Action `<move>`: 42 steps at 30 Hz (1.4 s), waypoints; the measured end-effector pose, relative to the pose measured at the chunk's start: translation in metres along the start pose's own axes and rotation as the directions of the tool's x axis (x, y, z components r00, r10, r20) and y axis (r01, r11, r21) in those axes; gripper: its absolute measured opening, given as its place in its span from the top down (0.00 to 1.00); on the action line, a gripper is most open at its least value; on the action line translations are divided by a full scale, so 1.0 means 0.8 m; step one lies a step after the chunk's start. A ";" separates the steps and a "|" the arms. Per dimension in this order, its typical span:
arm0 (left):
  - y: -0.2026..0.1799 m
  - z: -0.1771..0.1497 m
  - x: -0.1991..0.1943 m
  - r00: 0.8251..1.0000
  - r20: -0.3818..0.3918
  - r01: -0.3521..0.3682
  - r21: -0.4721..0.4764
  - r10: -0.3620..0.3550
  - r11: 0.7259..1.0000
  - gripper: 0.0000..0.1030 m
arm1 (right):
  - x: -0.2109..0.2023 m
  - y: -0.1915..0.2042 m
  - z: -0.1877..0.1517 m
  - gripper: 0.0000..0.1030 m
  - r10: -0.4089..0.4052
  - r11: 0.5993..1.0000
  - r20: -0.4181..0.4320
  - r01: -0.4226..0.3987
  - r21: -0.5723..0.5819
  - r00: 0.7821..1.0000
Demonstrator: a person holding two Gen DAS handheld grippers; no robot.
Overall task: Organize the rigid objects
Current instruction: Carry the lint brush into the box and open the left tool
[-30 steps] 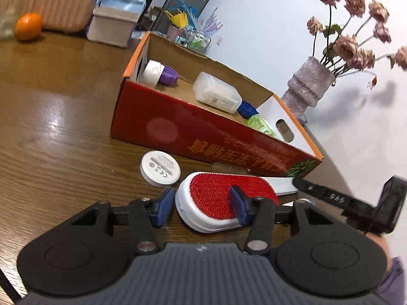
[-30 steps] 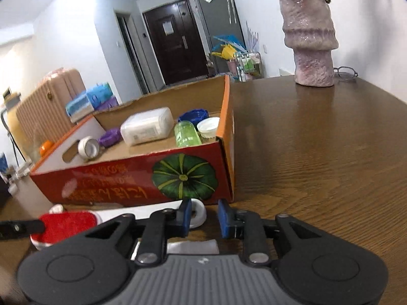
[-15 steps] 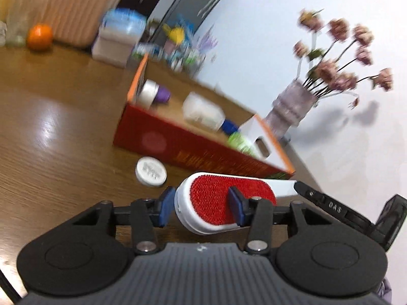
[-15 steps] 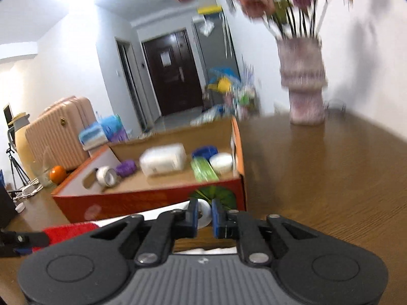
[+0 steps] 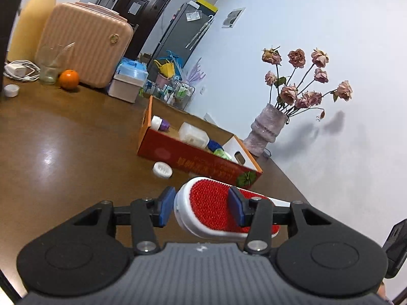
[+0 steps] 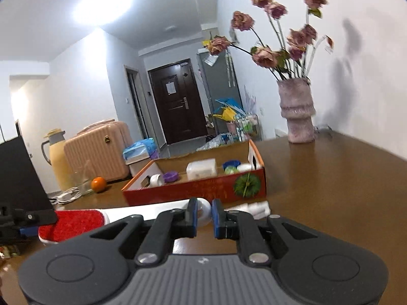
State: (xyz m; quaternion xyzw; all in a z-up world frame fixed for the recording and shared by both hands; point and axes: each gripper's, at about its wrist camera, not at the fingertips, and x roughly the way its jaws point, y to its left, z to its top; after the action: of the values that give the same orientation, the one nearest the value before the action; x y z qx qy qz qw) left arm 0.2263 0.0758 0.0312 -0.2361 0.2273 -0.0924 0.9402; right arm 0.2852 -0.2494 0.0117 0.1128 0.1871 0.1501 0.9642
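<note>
The brush (image 5: 216, 209) is off the table (image 5: 63, 152) now: a second ago it lay just in front of the box (image 5: 193, 158), and both grippers have since carried it up and back, so the box looks smaller and farther off in both views. The left gripper (image 5: 201, 207) grips the red bristle head across its width, jaws clenched on it. The right gripper (image 6: 204, 214) has just been closing, and its jaws now clamp the round white end of the handle (image 6: 203, 212). The brush hangs level between the two, in front of the box's near wall and not over it. I judge the lift done and the carry into the box as the step in hand.

From the left, the far table holds a flask (image 5: 33, 17), a glass (image 5: 52, 63), an orange (image 5: 69, 79) and a pink case (image 5: 86, 44), all well apart from the path. A white disc (image 5: 162, 169) lies on the table just beside the box's near wall. Inside the box lie a tape roll (image 6: 156, 180), a purple cap (image 6: 170, 176), a white container (image 6: 201, 169) and, toward the right end, a blue cap (image 6: 231, 164). Something white (image 6: 250, 206) lies on the table in front of the box. The vase (image 6: 297, 111) stands beyond the right end. The near wall must be cleared, and the things already in the box leave little free floor for a long brush.
</note>
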 end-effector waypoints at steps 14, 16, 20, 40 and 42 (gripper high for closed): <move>-0.005 -0.032 -0.057 1.000 0.014 0.020 0.029 -0.020 0.999 0.55 | -0.087 0.018 -0.048 0.88 -0.012 1.000 0.012 0.012 0.026 1.000; -0.005 -0.028 -0.047 1.000 0.009 0.019 0.033 -0.019 0.999 0.55 | -0.081 0.016 -0.045 0.88 -0.013 0.999 0.011 0.013 0.029 1.000; -0.014 0.000 -0.011 1.000 0.009 0.009 0.080 -0.010 0.997 0.55 | -0.050 0.005 -0.033 0.88 -0.025 0.999 -0.003 0.025 0.036 1.000; 0.047 0.199 0.340 0.993 -0.116 -0.004 0.071 0.012 0.997 0.54 | 0.290 -0.059 0.107 0.88 -0.078 0.993 -0.089 0.085 0.081 0.993; 0.056 0.196 0.356 0.993 -0.117 -0.015 0.073 0.024 0.997 0.54 | 0.309 -0.061 0.102 0.88 -0.079 0.994 -0.118 0.087 0.064 0.990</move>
State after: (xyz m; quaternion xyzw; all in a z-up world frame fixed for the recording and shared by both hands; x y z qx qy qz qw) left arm 0.5541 0.0981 0.0233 -0.1941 0.2811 -0.1051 0.9340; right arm 0.5481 -0.2261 -0.0089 0.1293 0.2522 0.1093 0.9528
